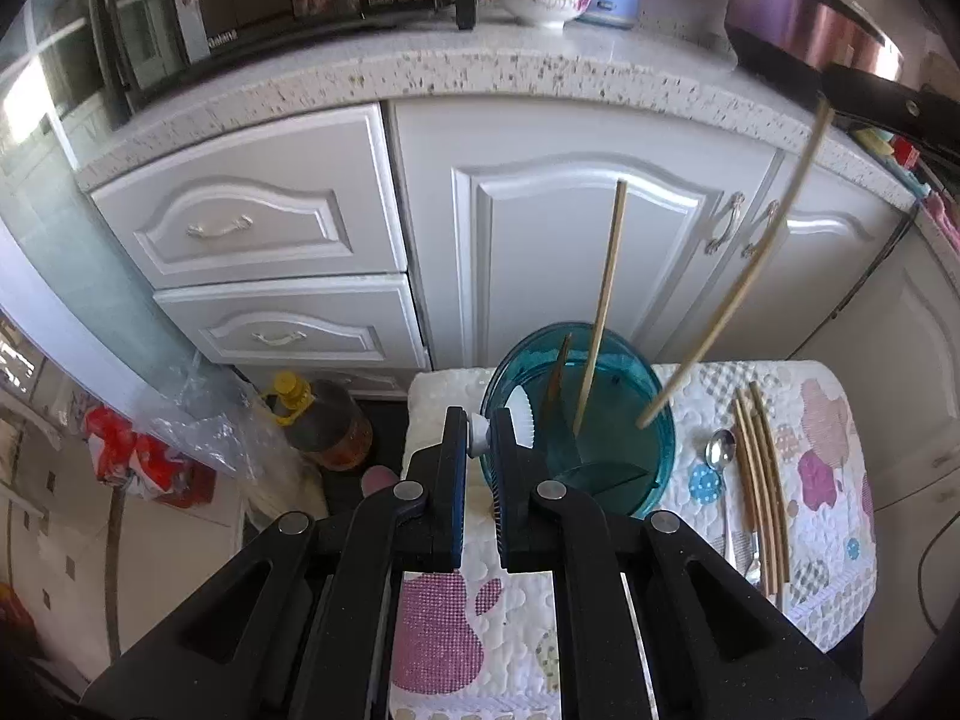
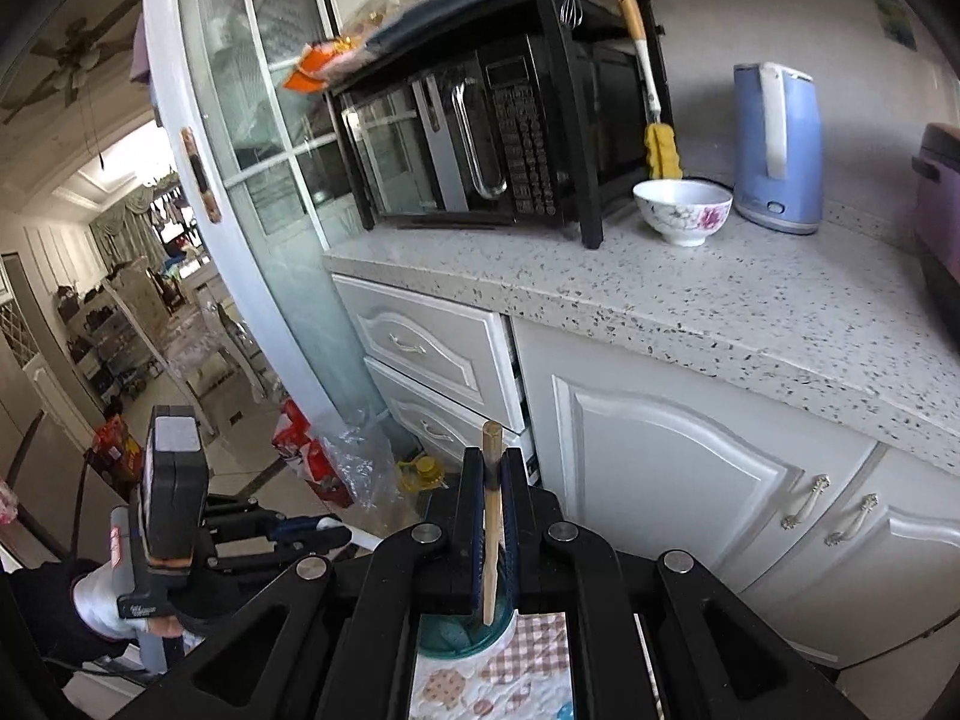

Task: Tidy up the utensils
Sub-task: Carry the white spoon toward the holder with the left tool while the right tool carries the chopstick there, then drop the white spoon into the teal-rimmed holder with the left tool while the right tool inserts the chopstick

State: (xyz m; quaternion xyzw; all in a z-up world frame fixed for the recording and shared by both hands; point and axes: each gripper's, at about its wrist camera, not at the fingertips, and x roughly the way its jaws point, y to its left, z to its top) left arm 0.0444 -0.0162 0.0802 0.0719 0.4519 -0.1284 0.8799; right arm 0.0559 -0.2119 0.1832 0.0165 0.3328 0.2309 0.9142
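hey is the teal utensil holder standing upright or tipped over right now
Upright. The teal utensil holder stands on the quilted cloth, mouth up, with a chopstick leaning inside.

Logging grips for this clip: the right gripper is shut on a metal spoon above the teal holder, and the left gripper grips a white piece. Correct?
Not quite. The right gripper is shut on a wooden chopstick, not a spoon, as the right wrist view shows. The metal spoon lies on the quilted cloth. The rest holds.

The left tongs (image 1: 480, 438) point steeply downward, jaws nipped on a white brush handle (image 1: 478, 433). The right tongs (image 2: 493, 480) tilt less steeply, clamped tight on a chopstick (image 2: 492, 516).
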